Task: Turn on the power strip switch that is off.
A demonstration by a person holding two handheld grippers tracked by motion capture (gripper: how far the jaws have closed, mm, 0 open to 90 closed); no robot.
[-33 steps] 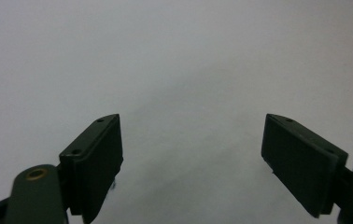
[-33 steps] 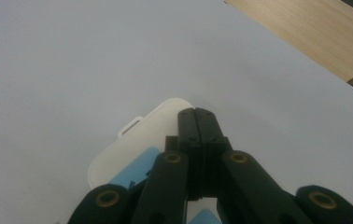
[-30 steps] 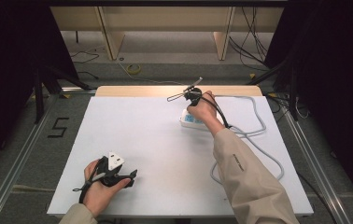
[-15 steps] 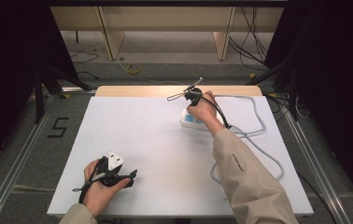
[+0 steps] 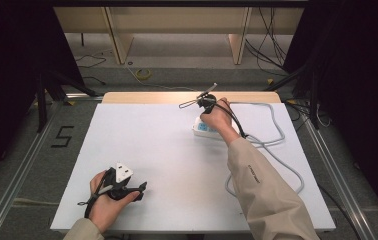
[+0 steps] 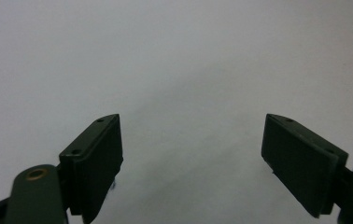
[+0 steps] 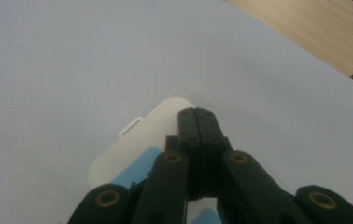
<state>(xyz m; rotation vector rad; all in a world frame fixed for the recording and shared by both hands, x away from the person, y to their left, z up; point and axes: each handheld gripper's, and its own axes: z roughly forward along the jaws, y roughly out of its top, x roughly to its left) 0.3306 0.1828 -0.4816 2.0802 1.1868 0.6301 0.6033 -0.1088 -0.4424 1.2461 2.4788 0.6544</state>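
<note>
Pressing the right gripper (image 7: 196,116), jaws closed and empty, onto the power strip (image 7: 139,140) could slide it; left gripper (image 6: 191,158) idles wide open, empty.

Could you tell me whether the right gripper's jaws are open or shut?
Shut: the right gripper shows its black jaws pressed together over the white power strip.

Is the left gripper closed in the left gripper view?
No, the left gripper is open, with bare white table between its jaws.

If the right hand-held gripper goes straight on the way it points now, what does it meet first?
Probably the white power strip: the shut right hand-held gripper points down over its end. Whether they already touch I cannot tell; past it lies the white table.
</note>
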